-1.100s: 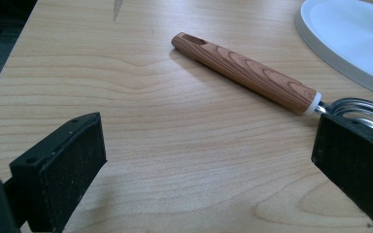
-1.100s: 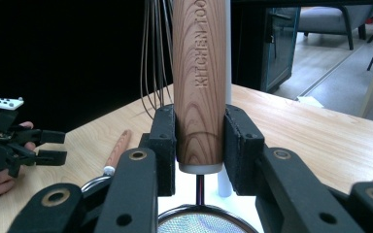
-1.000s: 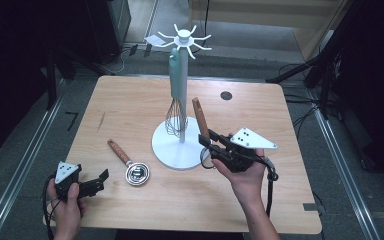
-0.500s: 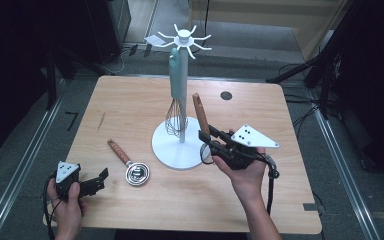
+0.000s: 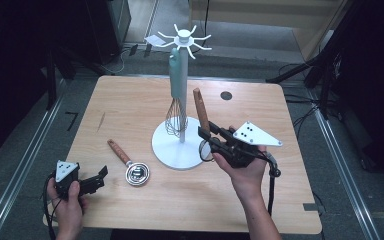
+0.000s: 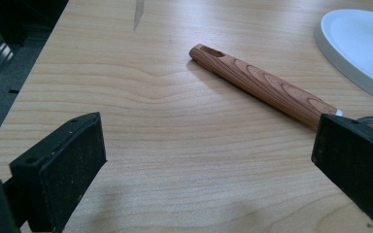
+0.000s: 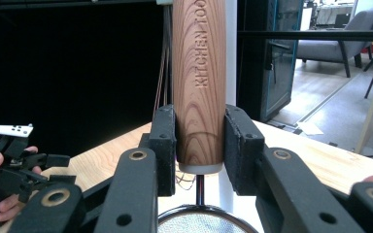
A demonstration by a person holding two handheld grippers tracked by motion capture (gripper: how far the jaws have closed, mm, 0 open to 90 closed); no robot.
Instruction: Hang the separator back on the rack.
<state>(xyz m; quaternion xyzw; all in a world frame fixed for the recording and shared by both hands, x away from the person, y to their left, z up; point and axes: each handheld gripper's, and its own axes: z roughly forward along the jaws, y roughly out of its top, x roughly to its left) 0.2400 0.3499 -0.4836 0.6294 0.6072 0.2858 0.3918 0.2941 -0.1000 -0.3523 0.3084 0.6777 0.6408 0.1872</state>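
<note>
While my right gripper clamps both pads on the wood-handled strainer, handle upright between the jaws, mesh hanging below, the white utensil stand rises just beyond. My left gripper gapes wide, holding nothing; a second wood-handled utensil lies ahead.

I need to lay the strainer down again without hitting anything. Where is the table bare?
Bare wood lies along the near edge of the table between the left gripper and the right gripper, and at the far left corner. It is crowded round the white stand base, where the whisk hangs and a wooden-handled tool lies.
</note>
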